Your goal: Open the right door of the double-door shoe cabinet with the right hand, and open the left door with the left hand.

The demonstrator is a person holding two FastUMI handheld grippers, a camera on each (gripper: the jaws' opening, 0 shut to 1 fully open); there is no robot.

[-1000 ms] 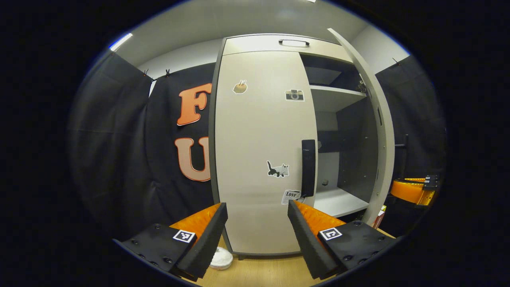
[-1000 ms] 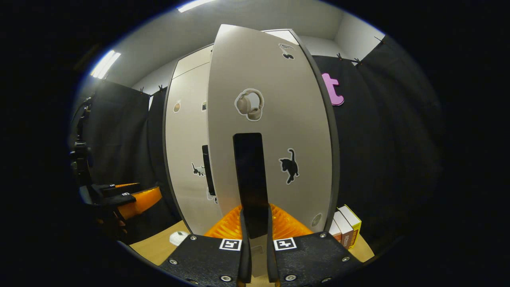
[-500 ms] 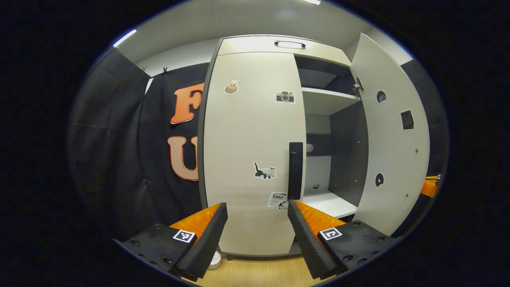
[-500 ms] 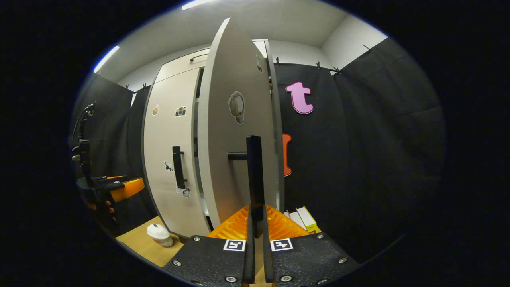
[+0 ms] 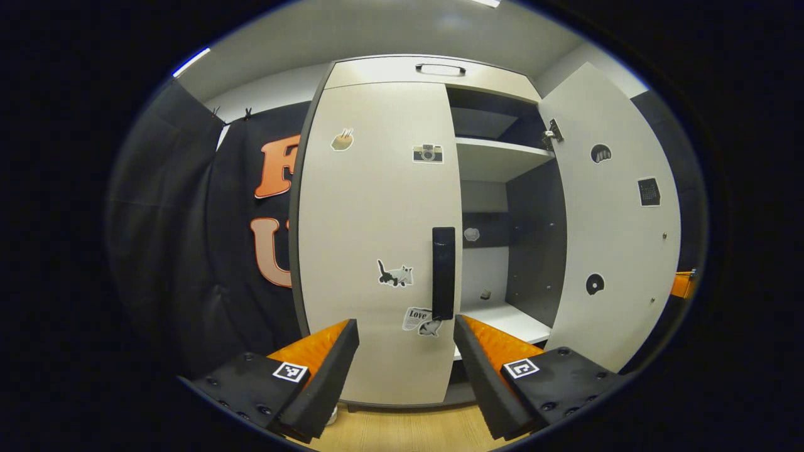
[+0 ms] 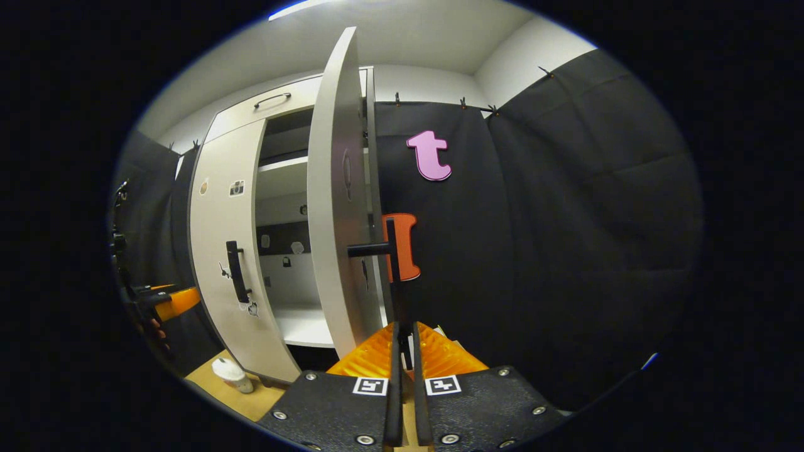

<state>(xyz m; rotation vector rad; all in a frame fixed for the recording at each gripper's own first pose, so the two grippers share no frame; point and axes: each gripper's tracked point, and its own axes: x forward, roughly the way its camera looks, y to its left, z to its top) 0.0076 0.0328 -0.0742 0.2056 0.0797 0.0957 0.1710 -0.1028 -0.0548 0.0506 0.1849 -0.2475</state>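
Right door (image 5: 612,213) swung wide (left door (image 5: 377,238) closed)

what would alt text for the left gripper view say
The open left claw points at the black vertical handle of the closed, sticker-covered white left cabinet door. To its right, the white right cabinet door stands swung wide, exposing white shelves in a dark interior.
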